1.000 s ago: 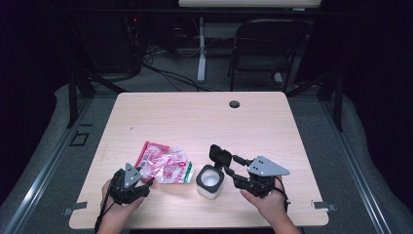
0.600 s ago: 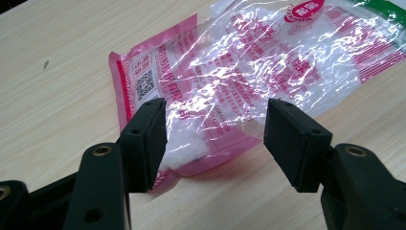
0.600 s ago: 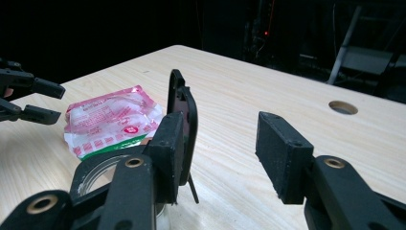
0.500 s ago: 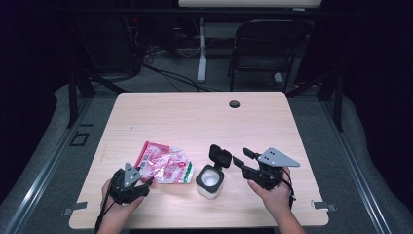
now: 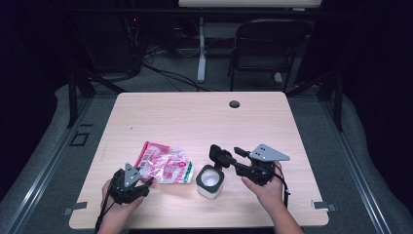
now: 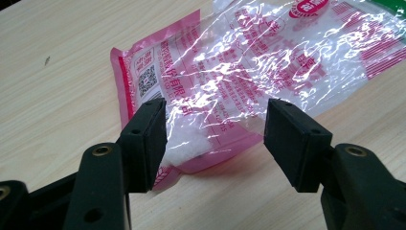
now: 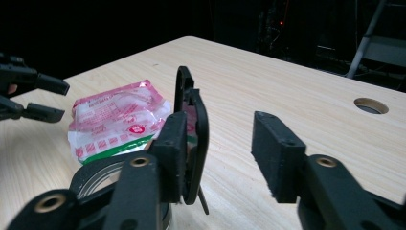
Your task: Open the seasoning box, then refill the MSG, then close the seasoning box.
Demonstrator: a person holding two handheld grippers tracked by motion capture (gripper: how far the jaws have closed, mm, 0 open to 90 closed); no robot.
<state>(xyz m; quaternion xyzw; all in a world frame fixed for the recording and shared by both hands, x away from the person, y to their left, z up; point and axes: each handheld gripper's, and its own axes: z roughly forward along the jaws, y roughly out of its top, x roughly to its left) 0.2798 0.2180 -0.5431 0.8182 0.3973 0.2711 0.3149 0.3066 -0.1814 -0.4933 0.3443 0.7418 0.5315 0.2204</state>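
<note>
Your left gripper (image 6: 215,136) stands with its jaws spread wide and holds nothing, the near end of the pink and clear plastic bag (image 6: 249,72) lying flat on the wooden table (image 6: 57,57) between and just beyond them. Your right gripper (image 7: 220,148) is also wide open and empty; its left jaw sits just beside the upright flip lid (image 7: 191,139) of the white container (image 5: 210,181), though whether the two touch is hard to tell. In the high view the container stands near the table's front edge, just right of the bag and between your hands.
</note>
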